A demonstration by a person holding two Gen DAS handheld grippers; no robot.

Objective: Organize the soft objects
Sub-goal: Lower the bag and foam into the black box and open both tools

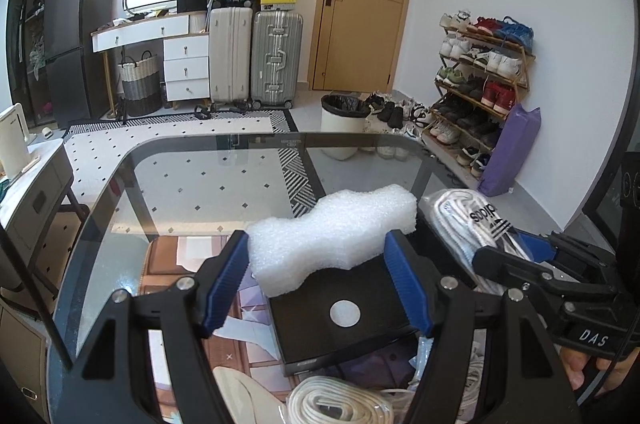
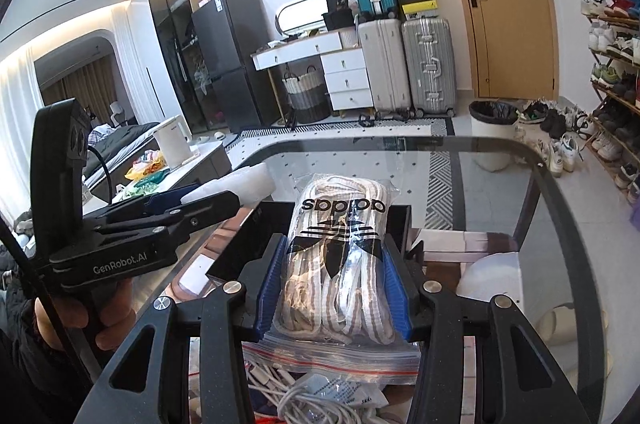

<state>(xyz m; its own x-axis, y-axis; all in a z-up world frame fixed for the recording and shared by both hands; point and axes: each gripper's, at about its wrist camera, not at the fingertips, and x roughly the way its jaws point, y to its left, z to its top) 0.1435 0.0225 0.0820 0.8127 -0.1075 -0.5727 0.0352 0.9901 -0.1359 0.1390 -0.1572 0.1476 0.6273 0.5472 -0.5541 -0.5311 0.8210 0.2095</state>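
Left wrist view: one white foam block point(image 1: 332, 236) clamped in left gripper point(image 1: 316, 280) above one black box point(image 1: 340, 320) on glass table point(image 1: 192, 183). Right gripper point(image 2: 332, 288) clenched on one bag of laces point(image 2: 340, 264); both angled downward.

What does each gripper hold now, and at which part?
The left gripper holds a white foam block across its near end. The right gripper clamps a clear bag of laces by its two long sides.

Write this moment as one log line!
left tongs: gripping white foam block | right tongs: gripping clear bag of striped laces | both above glass table
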